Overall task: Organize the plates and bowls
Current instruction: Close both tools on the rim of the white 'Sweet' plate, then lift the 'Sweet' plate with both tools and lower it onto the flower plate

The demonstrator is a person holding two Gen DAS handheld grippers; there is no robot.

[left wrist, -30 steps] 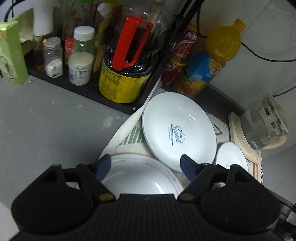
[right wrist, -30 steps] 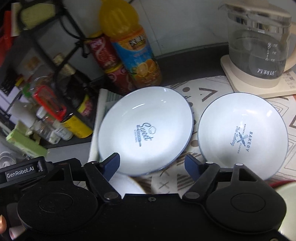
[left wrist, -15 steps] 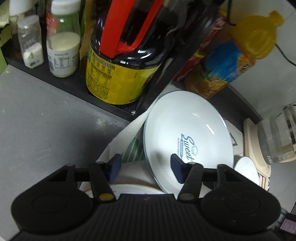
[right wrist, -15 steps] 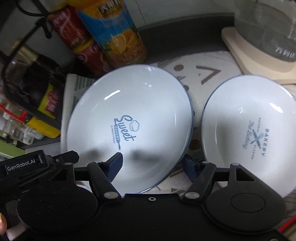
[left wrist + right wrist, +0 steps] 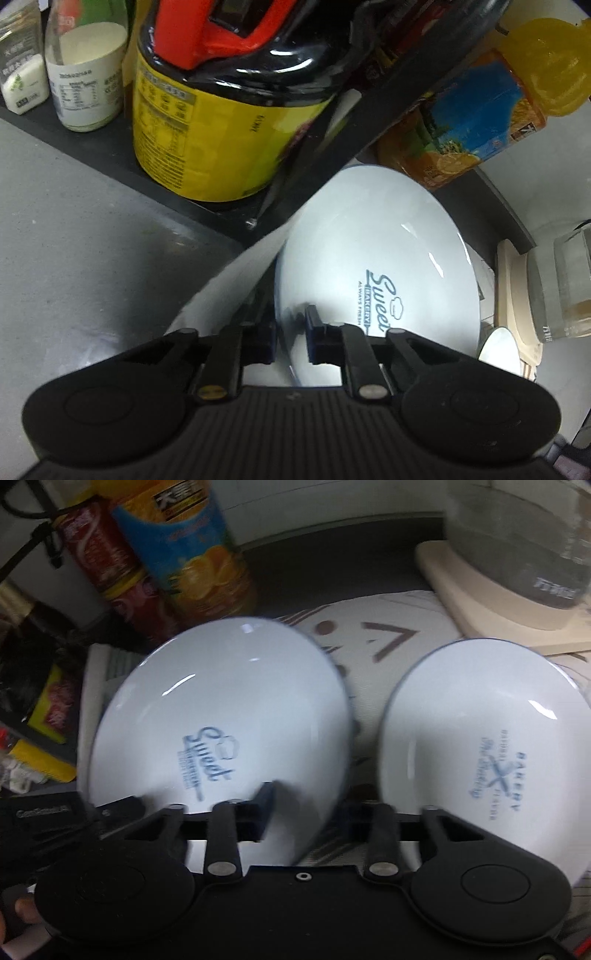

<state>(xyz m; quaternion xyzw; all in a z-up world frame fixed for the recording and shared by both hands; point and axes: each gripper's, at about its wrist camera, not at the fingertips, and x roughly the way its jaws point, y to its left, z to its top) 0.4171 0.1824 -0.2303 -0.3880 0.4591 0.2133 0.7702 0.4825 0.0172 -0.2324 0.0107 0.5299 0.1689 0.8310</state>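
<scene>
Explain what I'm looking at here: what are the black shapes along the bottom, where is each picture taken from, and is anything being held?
There is no robot arm. A person holds a two-finger tool in each hand, and a camera on each looks forward along its fingers, so the black shapes are the tools themselves. In the left view, the left tool is shut on the rim of the white "Sweet" plate. In the right view, the right tool straddles that plate's other edge, but blur hides whether it has clamped. A second "Bakery" plate lies beside it on a patterned cloth. Behind are a juice bottle, a glass kettle and a dark sauce jug.
</scene>
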